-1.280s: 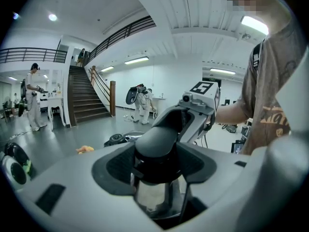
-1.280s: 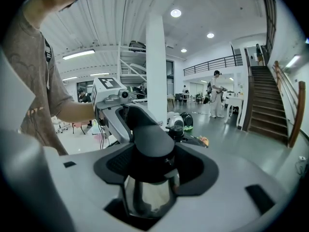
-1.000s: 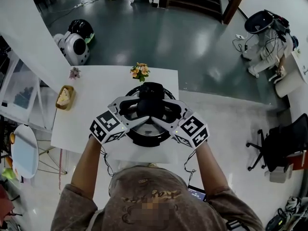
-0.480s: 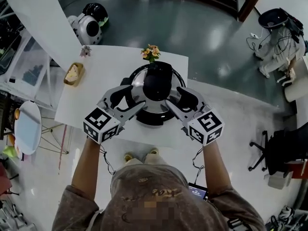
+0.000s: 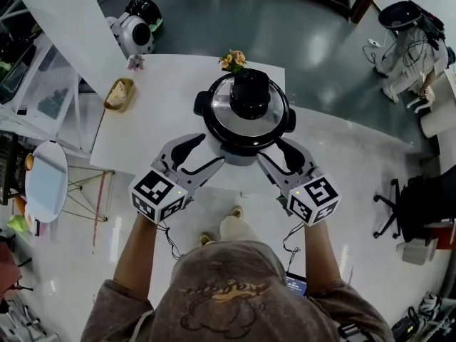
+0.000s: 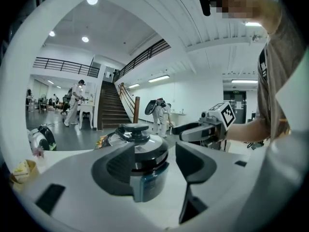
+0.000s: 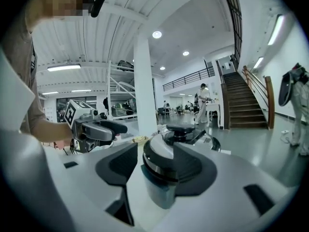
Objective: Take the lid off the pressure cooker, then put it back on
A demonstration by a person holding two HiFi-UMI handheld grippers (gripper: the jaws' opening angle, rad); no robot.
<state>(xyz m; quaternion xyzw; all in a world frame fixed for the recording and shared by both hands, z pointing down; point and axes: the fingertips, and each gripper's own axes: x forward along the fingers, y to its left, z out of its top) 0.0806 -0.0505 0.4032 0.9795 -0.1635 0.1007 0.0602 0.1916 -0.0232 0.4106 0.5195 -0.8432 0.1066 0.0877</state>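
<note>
The left gripper (image 5: 205,154) and right gripper (image 5: 275,155) had been drawn back from the black-knobbed steel lid (image 5: 239,120) to the white table's (image 5: 160,123) near edge, jaws apart and empty. The lid was left seated on the black pressure cooker (image 5: 235,150) by the right edge, so replacement was judged complete.

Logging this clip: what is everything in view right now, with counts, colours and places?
pressure cooker: one, silver and black, on the table, towards its far edge
lid: one, steel with black knob, seated on the cooker
table: one, white, in front of the person
flowers: one bunch, orange and pink, behind the cooker
basket: one, tan, table's left edge
round table: one, white, far left
rounded machine: one, white and black, on the floor beyond the table
office chair: one, black, right
left tongs: one, white and black, open, empty, near the cooker
right tongs: one, same colours, open, empty, near the cooker
</note>
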